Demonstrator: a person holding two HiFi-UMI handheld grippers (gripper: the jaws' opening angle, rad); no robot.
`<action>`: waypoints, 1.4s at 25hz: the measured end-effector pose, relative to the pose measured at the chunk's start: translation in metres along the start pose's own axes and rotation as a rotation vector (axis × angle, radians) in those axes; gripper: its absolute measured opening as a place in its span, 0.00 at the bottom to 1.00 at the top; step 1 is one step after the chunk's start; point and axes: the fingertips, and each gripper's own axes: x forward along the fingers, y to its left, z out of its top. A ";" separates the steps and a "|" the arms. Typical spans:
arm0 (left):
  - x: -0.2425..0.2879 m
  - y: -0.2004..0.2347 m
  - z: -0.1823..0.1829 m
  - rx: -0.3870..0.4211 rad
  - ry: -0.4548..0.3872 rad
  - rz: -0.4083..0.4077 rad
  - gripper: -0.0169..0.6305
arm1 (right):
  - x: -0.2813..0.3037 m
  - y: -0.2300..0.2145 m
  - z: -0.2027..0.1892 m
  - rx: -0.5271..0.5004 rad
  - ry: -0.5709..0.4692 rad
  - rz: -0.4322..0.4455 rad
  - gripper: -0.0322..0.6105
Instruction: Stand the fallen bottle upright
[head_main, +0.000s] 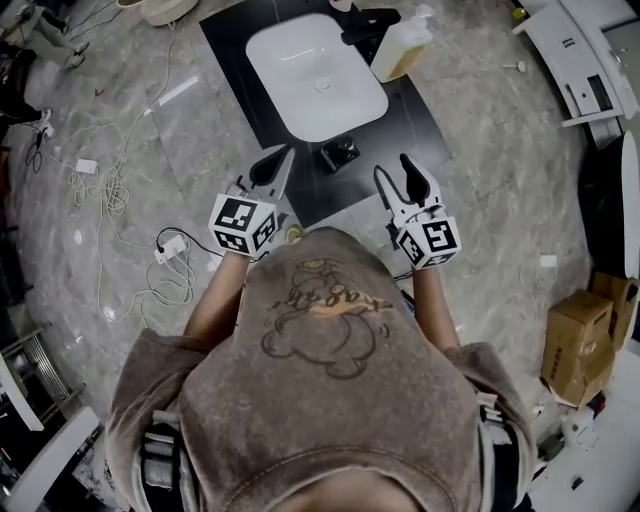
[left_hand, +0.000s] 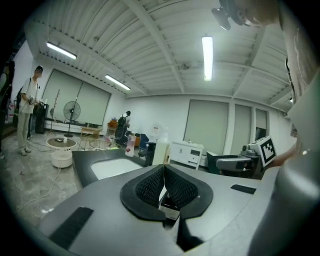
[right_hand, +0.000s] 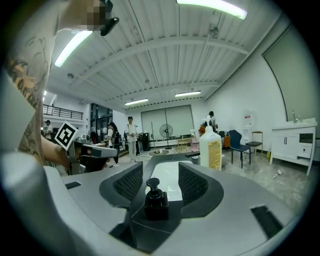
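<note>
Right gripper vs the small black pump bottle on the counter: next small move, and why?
Probably ease the right gripper back and leave things be: the small black square pump bottle stands upright on the black counter, ahead of open jaws that do not touch it. The tall cream pump bottle beside the white basin is upright too, so nothing looks left to right.

Bright, even indoor light. Ceiling tube lamp (left_hand: 207, 57) high above left gripper (left_hand: 163, 172) glows, edges blown out; second lamp (right_hand: 212, 7) above right gripper (right_hand: 160, 172). Sheen streak on marble floor (head_main: 180, 90) ahead-left of left gripper. Shadows faint. Gripper views: strong fisheye bending, black corners, near jaw bodies soft.
</note>
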 end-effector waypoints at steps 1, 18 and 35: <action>-0.001 -0.001 0.000 0.007 -0.005 -0.005 0.06 | -0.001 0.000 0.000 -0.010 0.002 -0.006 0.35; -0.001 -0.001 -0.009 0.010 -0.031 0.011 0.06 | -0.002 -0.004 -0.027 0.028 0.040 -0.076 0.05; -0.003 0.004 -0.011 -0.040 -0.005 0.045 0.06 | 0.003 0.003 -0.027 0.032 0.040 -0.045 0.05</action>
